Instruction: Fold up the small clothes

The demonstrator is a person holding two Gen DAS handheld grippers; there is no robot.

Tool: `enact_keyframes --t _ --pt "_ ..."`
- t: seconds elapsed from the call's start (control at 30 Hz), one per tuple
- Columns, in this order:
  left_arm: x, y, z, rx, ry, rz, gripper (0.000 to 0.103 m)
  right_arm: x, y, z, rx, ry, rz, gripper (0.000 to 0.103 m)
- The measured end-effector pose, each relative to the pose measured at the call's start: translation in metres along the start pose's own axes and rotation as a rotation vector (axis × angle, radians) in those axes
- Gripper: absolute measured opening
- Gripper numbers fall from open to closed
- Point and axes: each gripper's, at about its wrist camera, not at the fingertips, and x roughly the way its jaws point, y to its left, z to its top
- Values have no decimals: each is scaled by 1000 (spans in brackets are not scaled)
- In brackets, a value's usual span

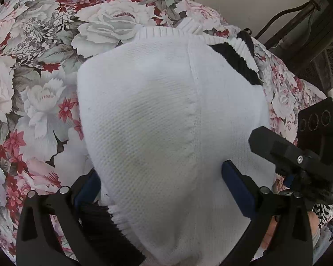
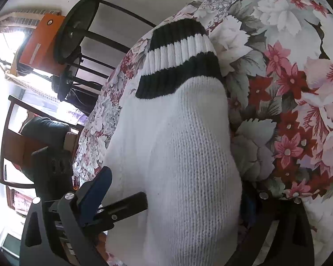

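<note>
A white knit sweater (image 1: 166, 115) was seen spread on a floral bedspread (image 1: 37, 71), its black-and-white ribbed band (image 1: 239, 53) lying at the far right in the left wrist view. In the right wrist view the same sweater (image 2: 177, 155) filled the middle, with the striped band (image 2: 179, 51) at its far end and the bedspread (image 2: 288, 110) to the right.

The left gripper (image 1: 162, 190) was held wide, a blue pad (image 1: 237, 190) showing on the right and another partly hidden under the knit on the left. The cloth lay between the jaws and bulged over them; whether the pads pressed on it could not be told.

The right gripper (image 2: 171, 197) stood fully open. Its left blue pad (image 2: 95, 197) was seen clear of the fabric, and the sweater lay between the jaws, ungripped, covering the right finger.

Far left, a dark metal stand (image 2: 77, 33) and an orange box (image 2: 42, 42) were seen.
</note>
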Motion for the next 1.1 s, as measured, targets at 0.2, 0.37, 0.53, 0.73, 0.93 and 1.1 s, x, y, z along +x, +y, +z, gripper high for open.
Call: enact_keyframes --t 0.2,0.37,0.53,0.73,0.93,1.1 --pt "-1 5 0 -7 -7 -22 99 2 1 2 8 14 -5 99" --pt "-8 6 1 -8 -43 -61 76 -2 5 -1 -2 -18 -121 57" --pt "-21 -1 1 13 -76 -69 59 -10 17 -1 -34 -23 -153 48" --pt "-42 -7 -5 5 -106 -90 47 -32 44 -8 -82 -31 -173 46" --pt "-64 -45 -23 70 -112 -113 46 -80 54 -24 -82 -63 -205 46" --pt "-89 -96 -40 130 -136 -161 46 -146 56 -46 -50 -128 -215 46"
